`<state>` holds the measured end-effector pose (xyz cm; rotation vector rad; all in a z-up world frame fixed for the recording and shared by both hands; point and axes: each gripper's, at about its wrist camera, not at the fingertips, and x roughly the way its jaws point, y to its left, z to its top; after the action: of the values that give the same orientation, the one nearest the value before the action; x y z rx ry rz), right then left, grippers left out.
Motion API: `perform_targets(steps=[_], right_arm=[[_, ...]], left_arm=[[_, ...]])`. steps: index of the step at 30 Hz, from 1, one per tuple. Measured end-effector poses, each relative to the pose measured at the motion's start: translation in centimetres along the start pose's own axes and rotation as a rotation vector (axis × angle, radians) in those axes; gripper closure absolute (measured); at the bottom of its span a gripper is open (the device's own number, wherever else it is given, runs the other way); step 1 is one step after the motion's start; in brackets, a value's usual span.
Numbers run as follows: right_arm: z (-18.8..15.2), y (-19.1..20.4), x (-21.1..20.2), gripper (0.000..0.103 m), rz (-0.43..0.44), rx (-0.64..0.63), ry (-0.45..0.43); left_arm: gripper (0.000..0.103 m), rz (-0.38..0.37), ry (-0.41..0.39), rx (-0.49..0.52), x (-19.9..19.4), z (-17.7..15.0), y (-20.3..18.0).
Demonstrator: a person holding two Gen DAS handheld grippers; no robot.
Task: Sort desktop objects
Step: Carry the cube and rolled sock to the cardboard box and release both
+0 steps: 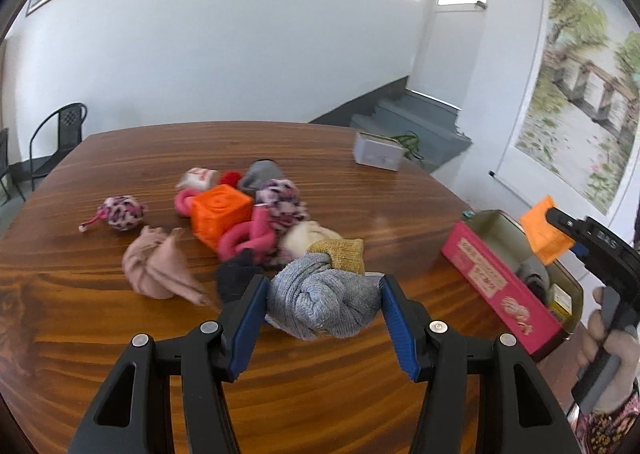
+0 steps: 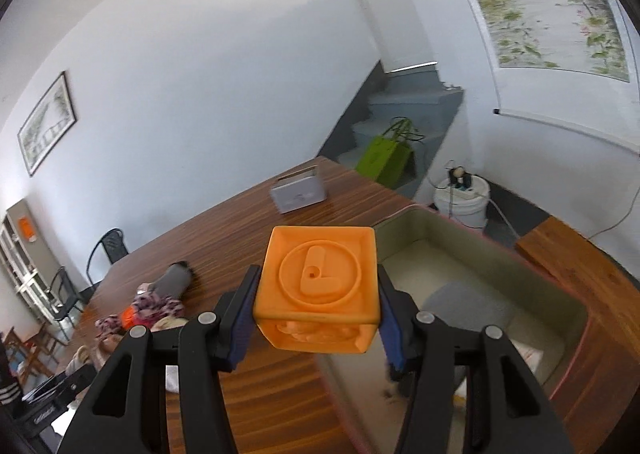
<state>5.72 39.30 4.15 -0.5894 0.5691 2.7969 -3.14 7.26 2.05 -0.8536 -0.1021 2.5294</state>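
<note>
My left gripper (image 1: 323, 294) is shut on a grey-blue rolled sock with a mustard cuff (image 1: 324, 294), at the near edge of the pile on the wooden table (image 1: 120, 334). The pile holds an orange cube (image 1: 220, 214), a pink ring toy (image 1: 248, 238), a beige sock bundle (image 1: 156, 266), a leopard-print ball (image 1: 122, 212) and other socks. My right gripper (image 2: 318, 302) is shut on an orange cube with an embossed L (image 2: 320, 282) and holds it over the left rim of the open pink tin box (image 2: 576, 286). The box (image 1: 492, 274) and the held cube (image 1: 544, 230) also show in the left wrist view.
A small grey box (image 1: 378, 152) stands at the table's far side; it also shows in the right wrist view (image 2: 298, 192). A grey item (image 2: 468, 302) lies inside the pink box. A green bag (image 2: 386, 158), white bucket (image 2: 462, 198) and stairs are beyond the table. Chairs stand at the left.
</note>
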Motion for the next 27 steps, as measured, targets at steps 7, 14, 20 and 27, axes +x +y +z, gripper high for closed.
perform_targets(steps=[7,14,20,27], right_arm=[[0.8,-1.8,2.1,0.044,-0.033,0.018,0.052],[0.5,-3.8,1.9,0.033,-0.010,0.096,0.010],[0.6,-5.3,-0.5,0.031,-0.092,0.140,-0.142],[0.3,-7.2,-2.2,0.028,-0.204,0.180,-0.252]], left_arm=[[0.045,-0.015,0.008,0.035,0.6,0.6,-2.4],[0.045,-0.046,0.042,0.075,2.2,1.2,-5.1],[0.045,-0.107,0.059,0.134,3.9,2.4,-9.1],[0.045,-0.202,0.087,0.171,7.4,4.3,-14.4]])
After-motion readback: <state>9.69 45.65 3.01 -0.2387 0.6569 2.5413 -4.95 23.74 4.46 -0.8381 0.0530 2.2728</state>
